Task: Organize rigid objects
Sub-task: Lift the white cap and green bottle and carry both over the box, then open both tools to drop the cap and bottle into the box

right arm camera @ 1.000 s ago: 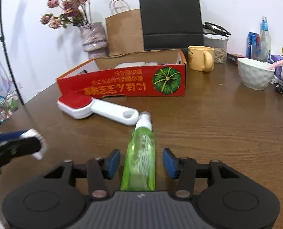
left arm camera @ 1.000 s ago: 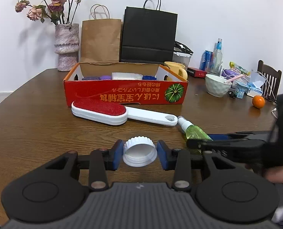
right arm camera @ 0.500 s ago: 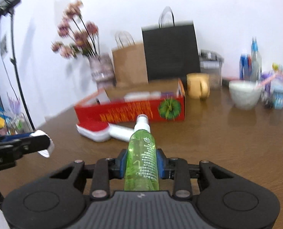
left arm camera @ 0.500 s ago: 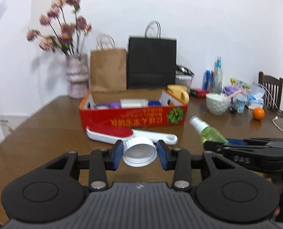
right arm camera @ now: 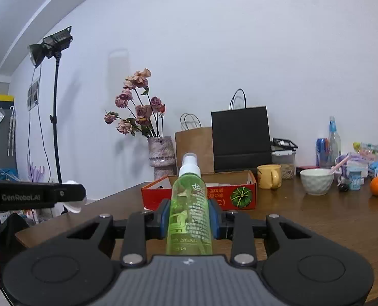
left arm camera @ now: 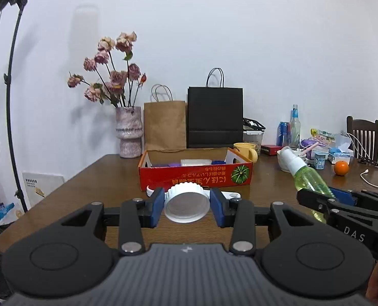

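white ribbed cap (left arm camera: 186, 202): held aloft | green spray bottle (right arm camera: 189, 204): held, nozzle forward

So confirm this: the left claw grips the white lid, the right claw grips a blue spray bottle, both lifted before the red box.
One thing is wrong: the spray bottle in the right claw is green, not blue, as the right wrist view shows. The left claw does grip the white lid before the red box.

the white brush (left arm camera: 229, 195) is mostly hidden behind the white cap (left arm camera: 187, 205), only its handle end showing. the red box (left arm camera: 195, 176) walls hide most of its contents, too small to tell apart.
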